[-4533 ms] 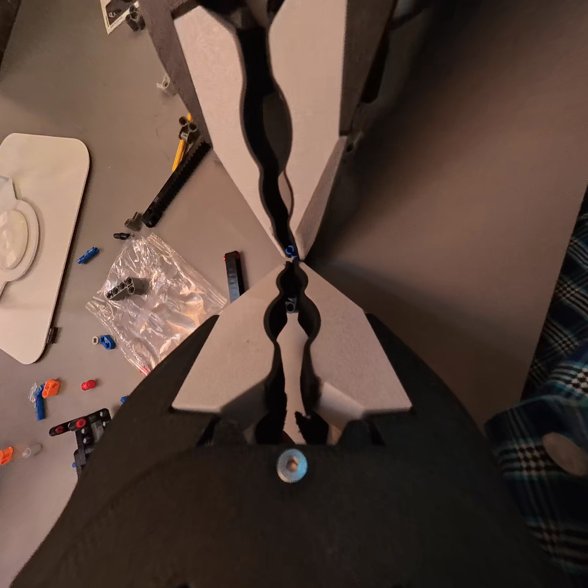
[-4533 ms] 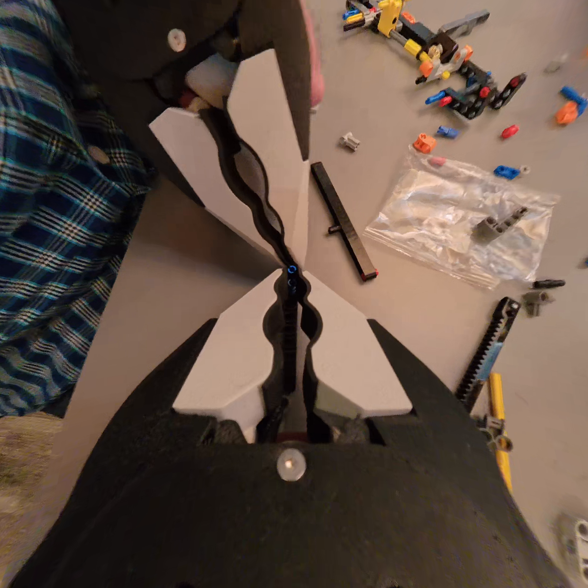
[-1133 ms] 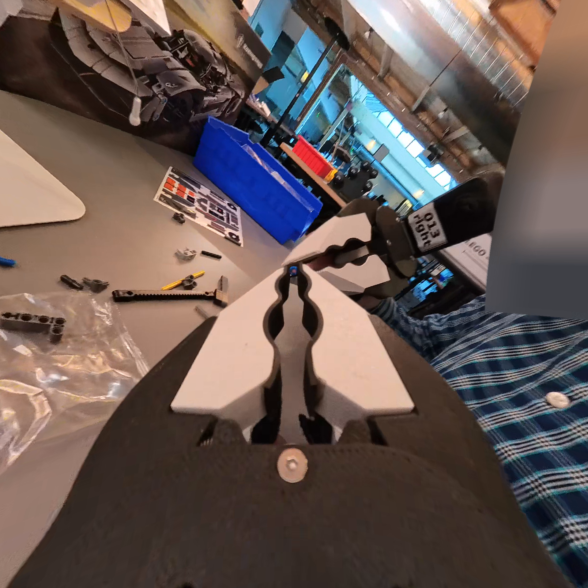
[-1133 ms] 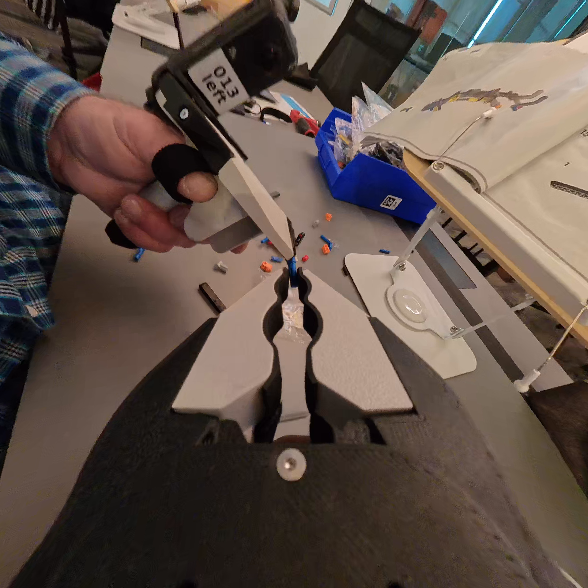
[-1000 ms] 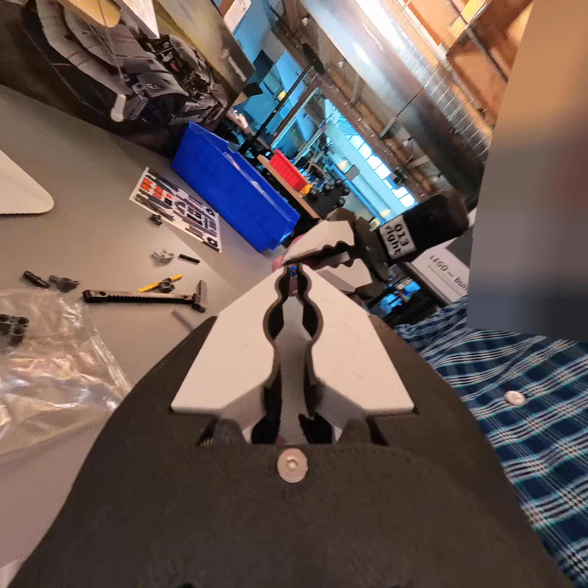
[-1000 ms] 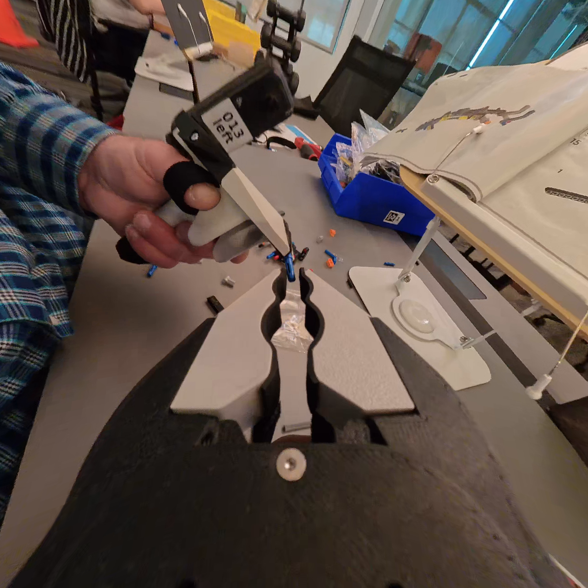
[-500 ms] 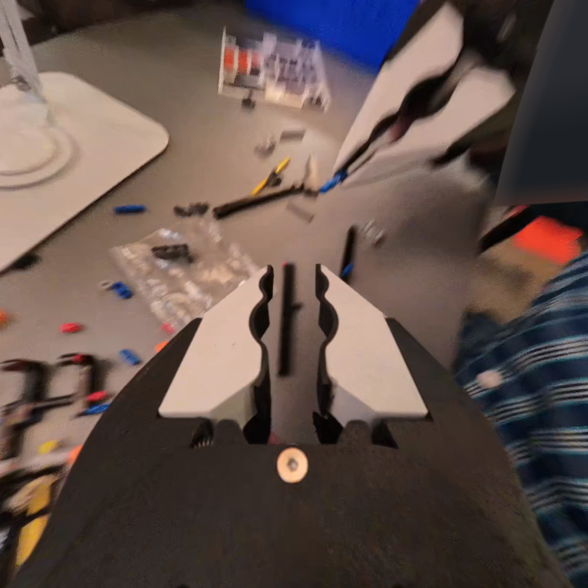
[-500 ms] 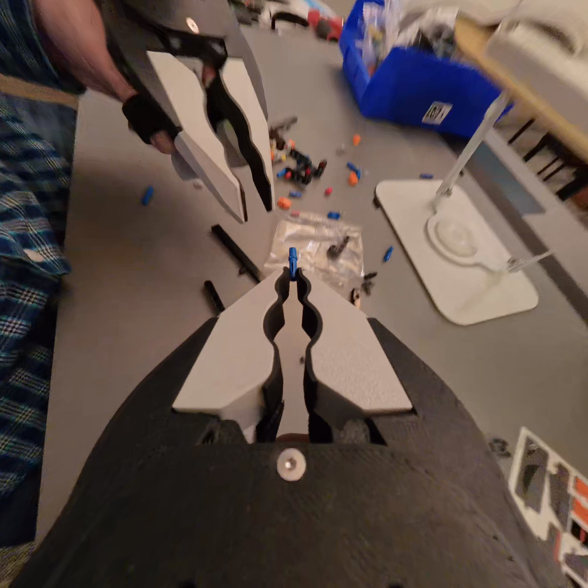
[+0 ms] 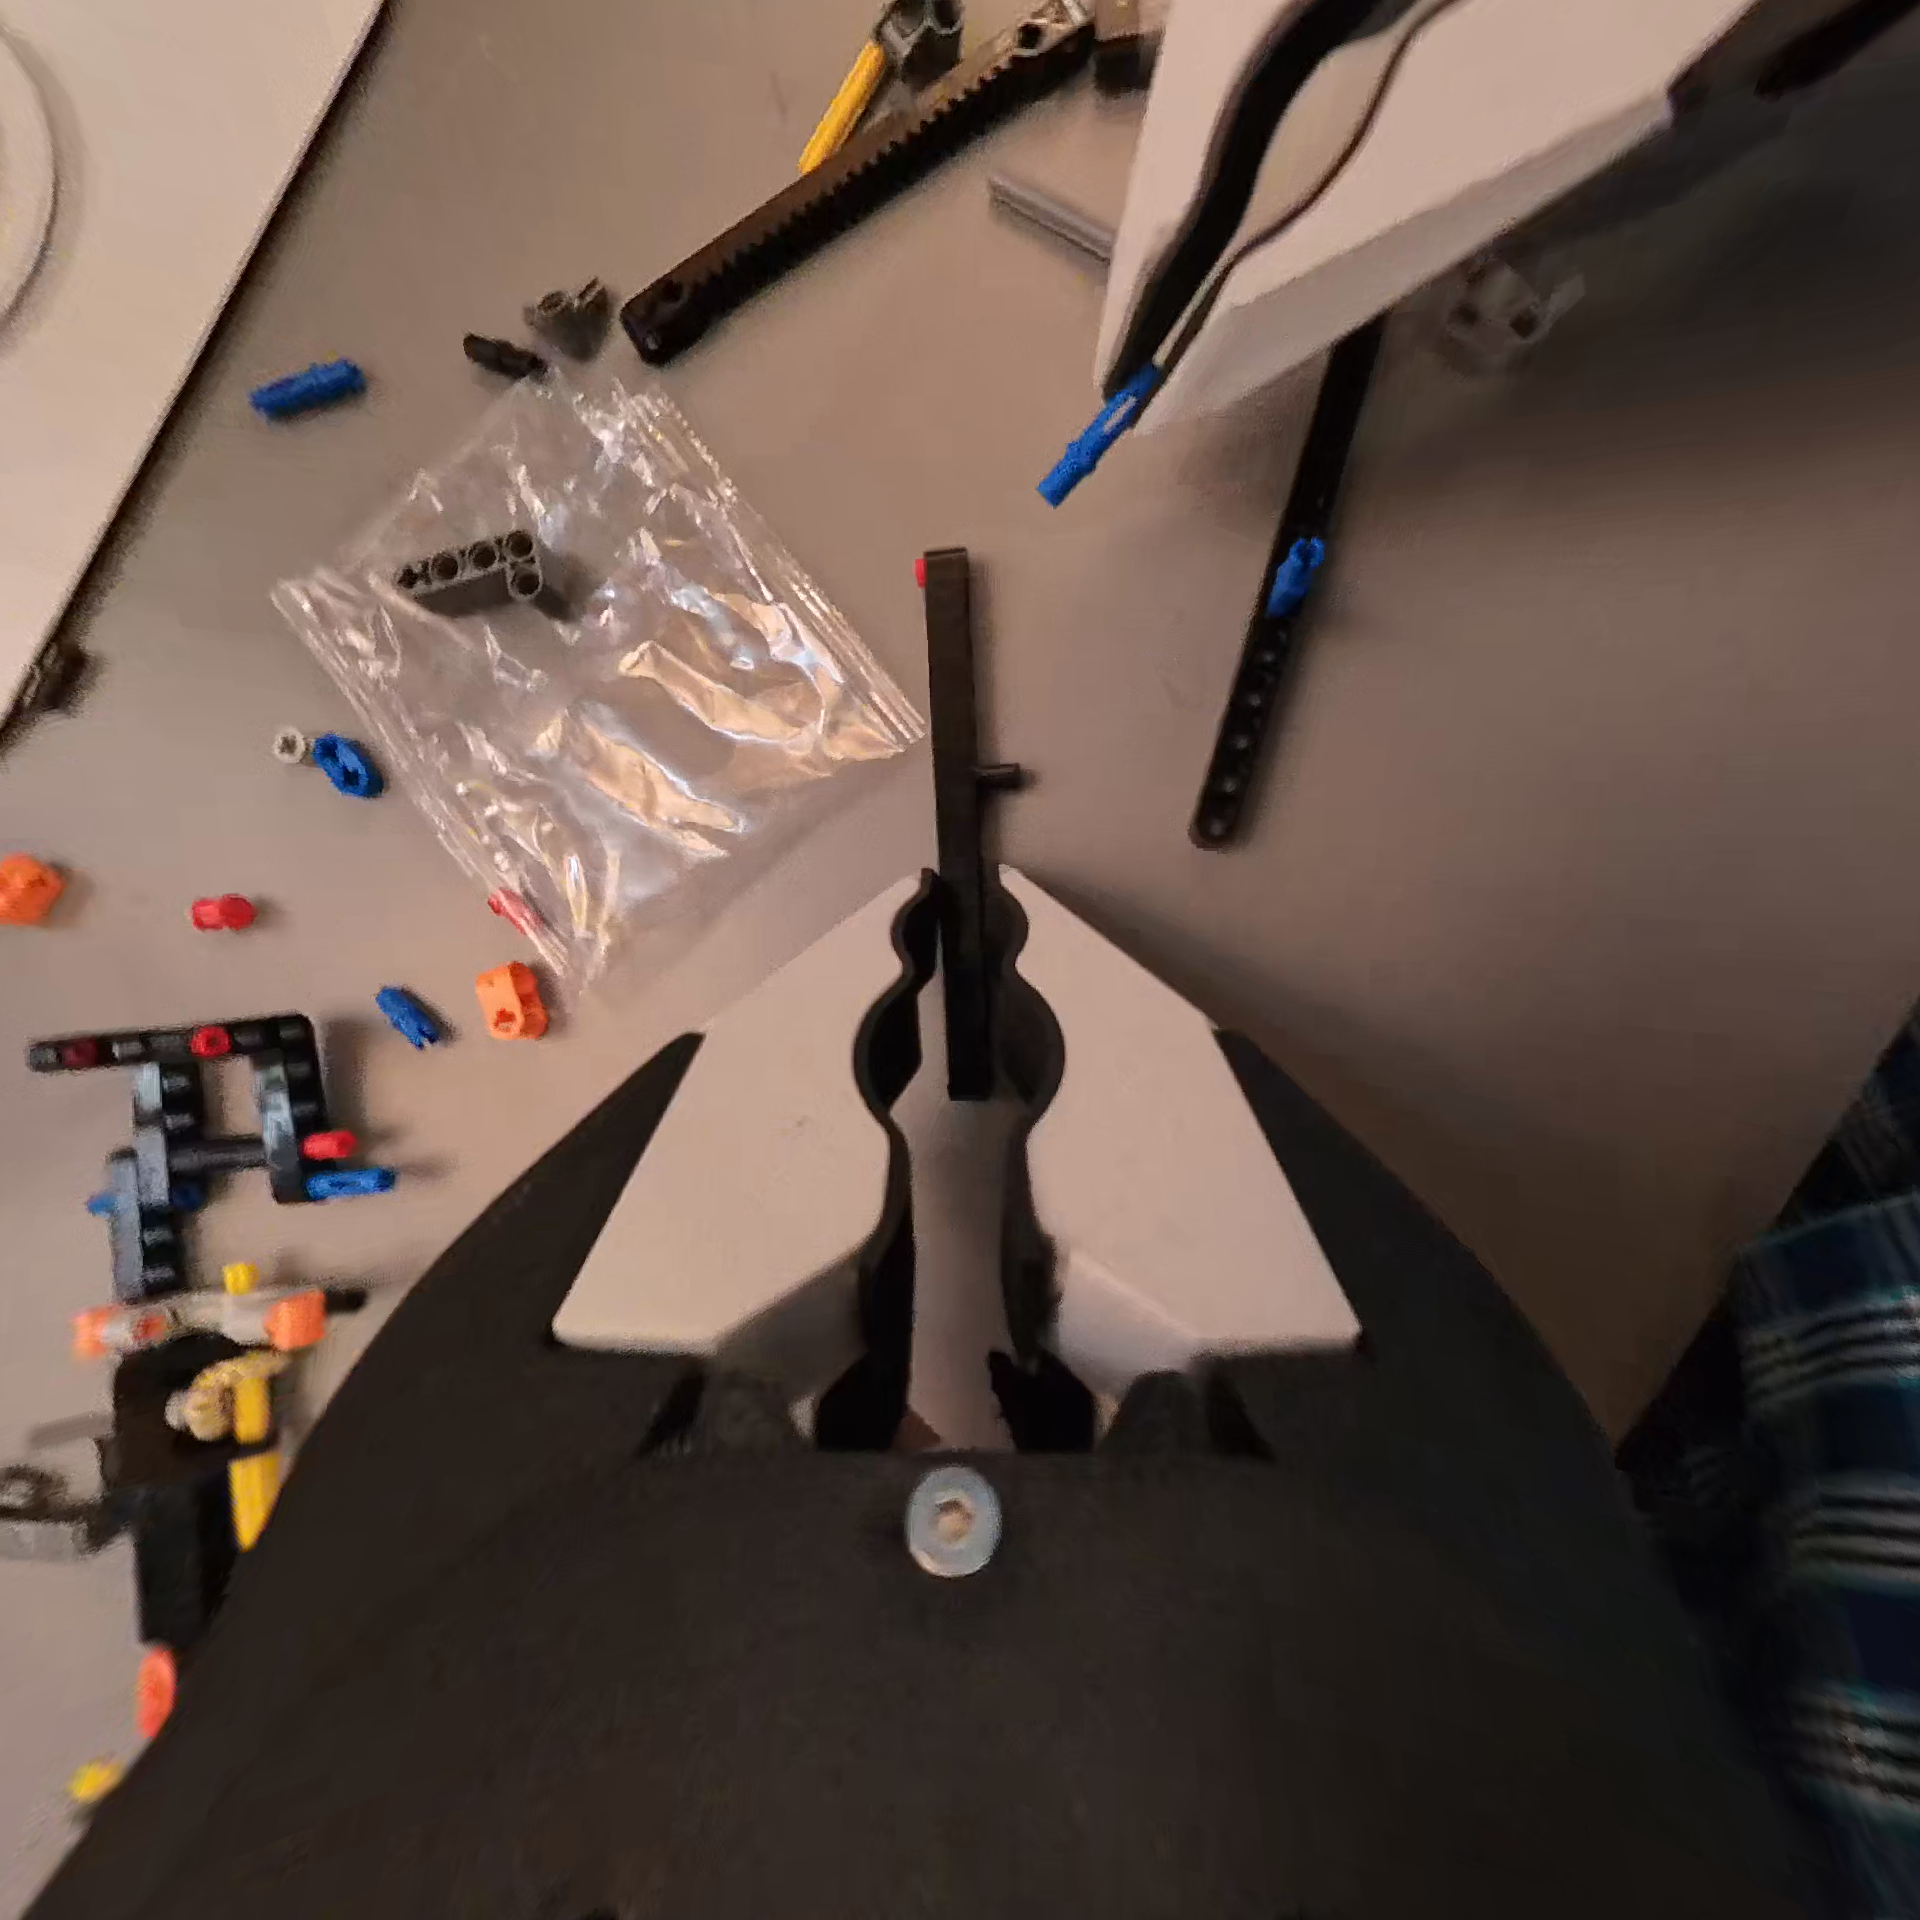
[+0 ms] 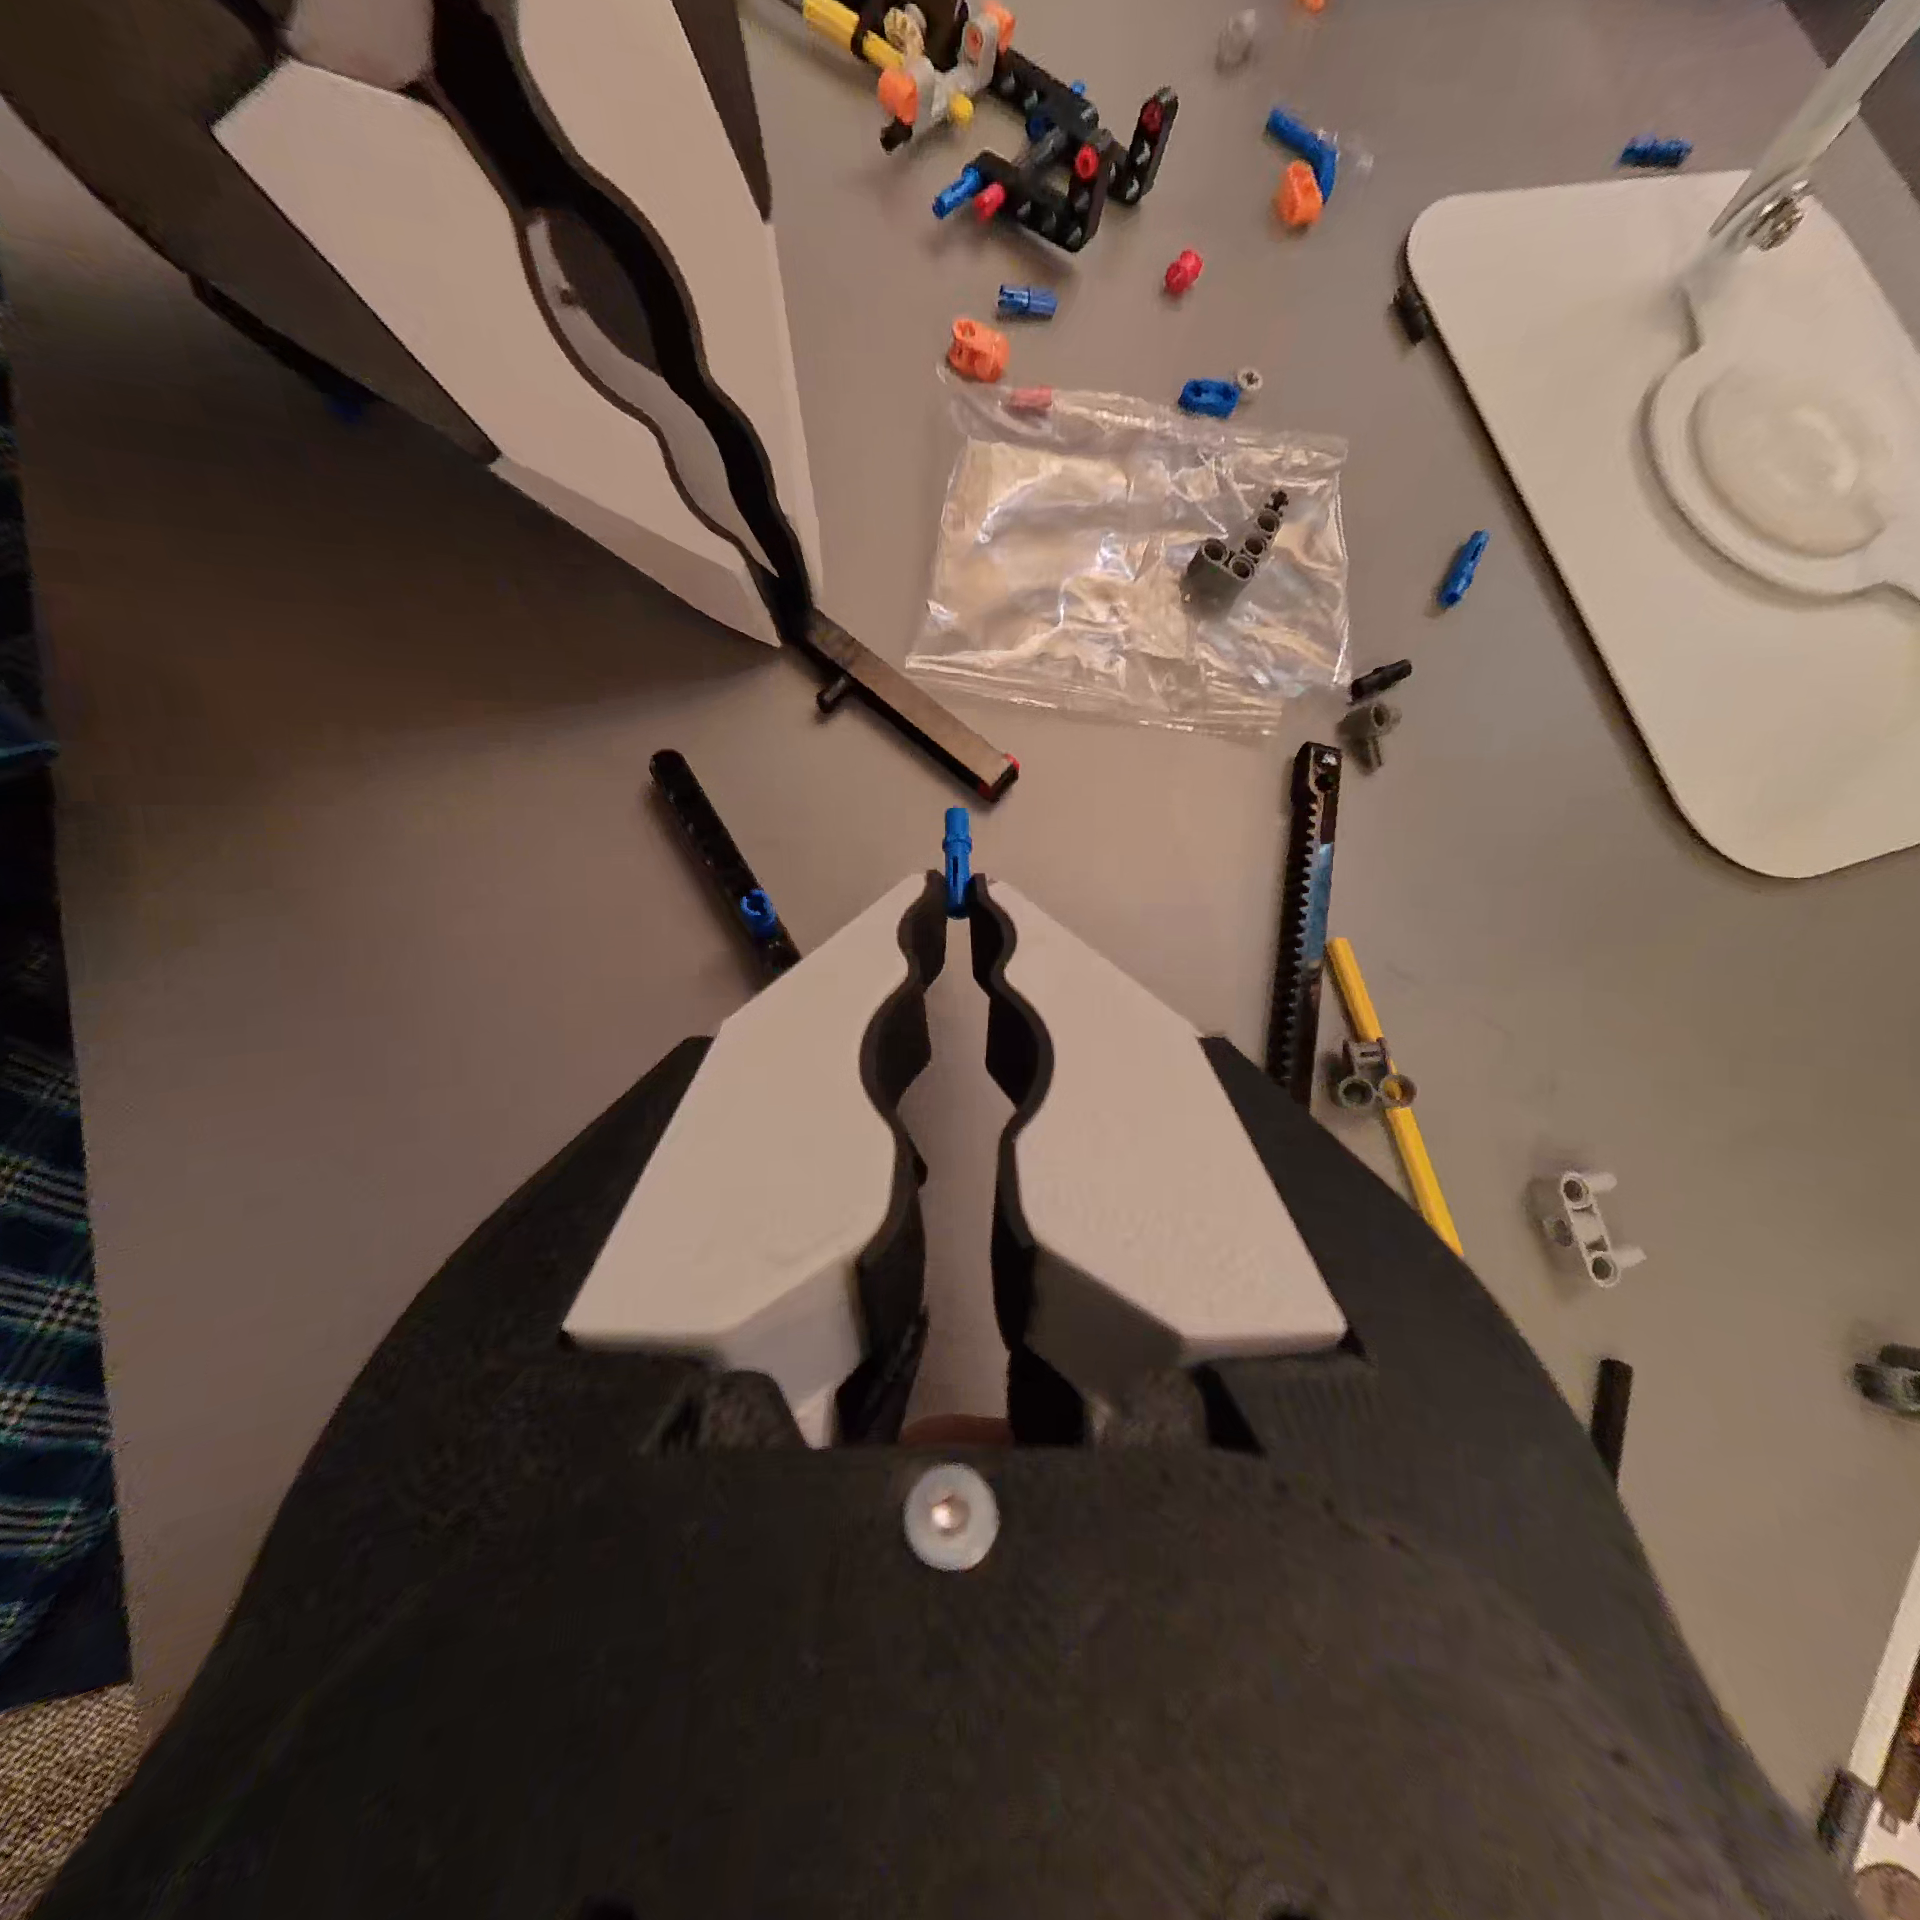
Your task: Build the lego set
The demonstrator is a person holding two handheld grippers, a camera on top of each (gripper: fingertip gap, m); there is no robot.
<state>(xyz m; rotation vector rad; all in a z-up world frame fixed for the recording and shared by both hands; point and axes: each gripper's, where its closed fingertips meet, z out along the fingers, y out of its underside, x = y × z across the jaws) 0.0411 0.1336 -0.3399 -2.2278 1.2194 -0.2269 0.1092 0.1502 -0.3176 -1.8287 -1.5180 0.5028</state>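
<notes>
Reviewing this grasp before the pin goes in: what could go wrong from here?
1. The right gripper pinches the blue pin only at its tail; it could twist or pop out.
2. The left gripper grips the black beam near one end, so pushing may lever it loose.

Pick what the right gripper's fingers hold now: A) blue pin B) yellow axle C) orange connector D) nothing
A: in the right wrist view the right gripper is shut on a blue pin that sticks out past its tips; the left wrist view shows the same pin at those tips.
</notes>
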